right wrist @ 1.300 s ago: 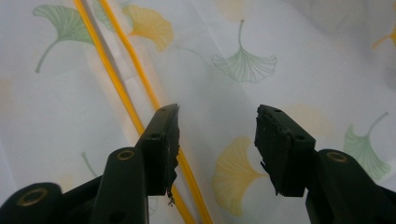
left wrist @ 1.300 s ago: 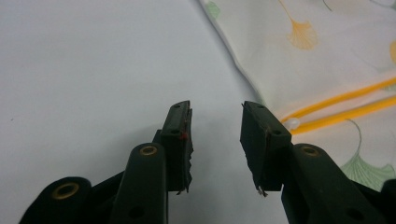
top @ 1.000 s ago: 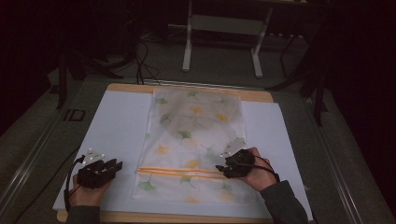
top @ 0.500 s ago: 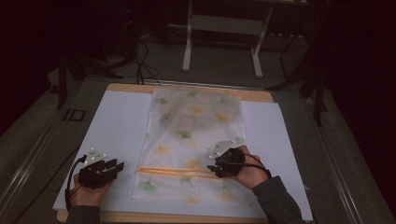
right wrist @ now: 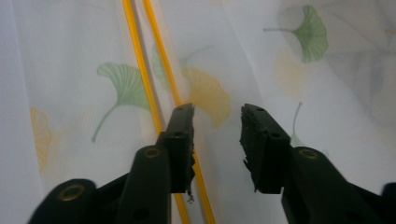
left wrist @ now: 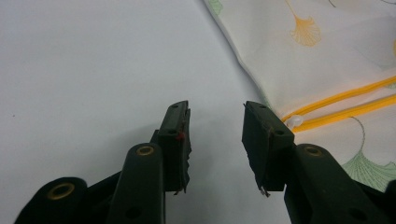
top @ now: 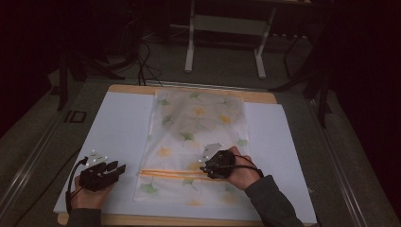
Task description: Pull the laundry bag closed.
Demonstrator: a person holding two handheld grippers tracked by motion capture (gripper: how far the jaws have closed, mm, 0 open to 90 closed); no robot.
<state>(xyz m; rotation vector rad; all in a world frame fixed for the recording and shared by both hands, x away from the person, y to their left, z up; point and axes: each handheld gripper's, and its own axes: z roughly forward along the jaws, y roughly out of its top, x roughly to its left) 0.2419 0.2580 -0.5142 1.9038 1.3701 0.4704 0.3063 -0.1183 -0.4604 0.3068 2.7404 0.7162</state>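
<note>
Right gripper point(top: 204, 166), jaws apart and just been closing, hovers over the thin, limp, probably slippery zip bag point(top: 198, 118); pinch its yellow zip strip point(top: 163, 173).

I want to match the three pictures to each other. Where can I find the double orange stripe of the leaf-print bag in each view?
High view: orange stripe runs across the bag's near part, lower centre.
Left gripper view: right edge, slanting up beyond the right jaw.
Right gripper view: upper left, running down behind the left jaw.
Shared landmark: green ginkgo leaf beside the stripe.
</note>
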